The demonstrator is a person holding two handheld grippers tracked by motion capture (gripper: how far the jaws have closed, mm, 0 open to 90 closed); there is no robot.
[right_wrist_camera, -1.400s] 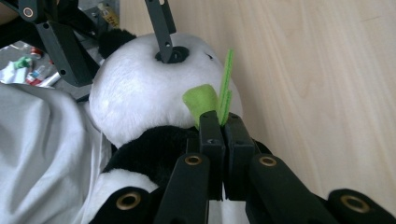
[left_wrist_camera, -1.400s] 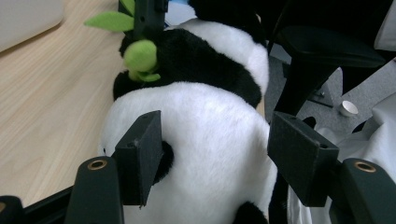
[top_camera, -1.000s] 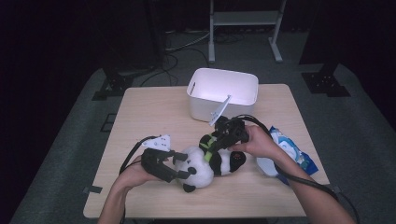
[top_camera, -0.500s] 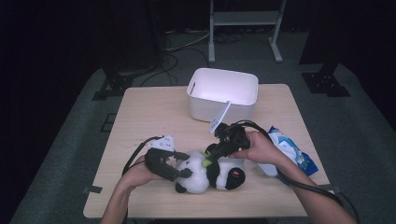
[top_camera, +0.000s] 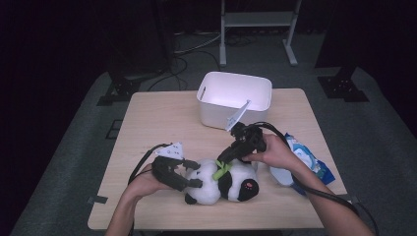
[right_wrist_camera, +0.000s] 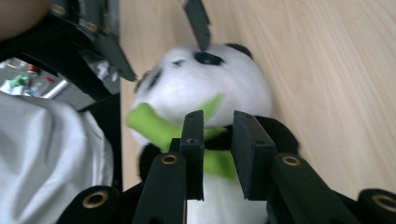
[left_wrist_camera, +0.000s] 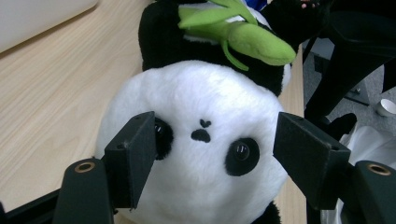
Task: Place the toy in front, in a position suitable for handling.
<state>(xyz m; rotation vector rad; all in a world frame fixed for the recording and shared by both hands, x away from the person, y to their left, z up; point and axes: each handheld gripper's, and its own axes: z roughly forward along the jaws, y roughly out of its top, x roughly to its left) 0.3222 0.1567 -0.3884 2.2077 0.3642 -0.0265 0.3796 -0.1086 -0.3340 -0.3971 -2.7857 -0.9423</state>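
Note:
A black-and-white panda plush (top_camera: pixel 231 186) lies on the wooden table (top_camera: pixel 162 123) near its front edge. It has a green leaf (top_camera: pixel 221 171) at its neck. My left gripper (top_camera: pixel 195 175) is shut on the panda's head (left_wrist_camera: pixel 201 107), one pad by each eye. My right gripper (top_camera: pixel 227 158) hovers over the leaf (right_wrist_camera: pixel 149 123). Its jaws have just been opening and now stand slightly apart, with the leaf just beyond the tips and not pinched. The left gripper (right_wrist_camera: pixel 116 42) also appears beyond the panda's face (right_wrist_camera: pixel 201 84) in the right gripper view.
A white bin (top_camera: pixel 211 105) stands behind the panda at the table's middle back. A blue-and-white packet (top_camera: pixel 307 160) lies by the right edge under the right forearm. Both cables trail toward the person.
The panda's body has come down to the right and now lies flat. The right gripper followed it down a little and its jaws have parted. The left gripper kept its hold on the head.

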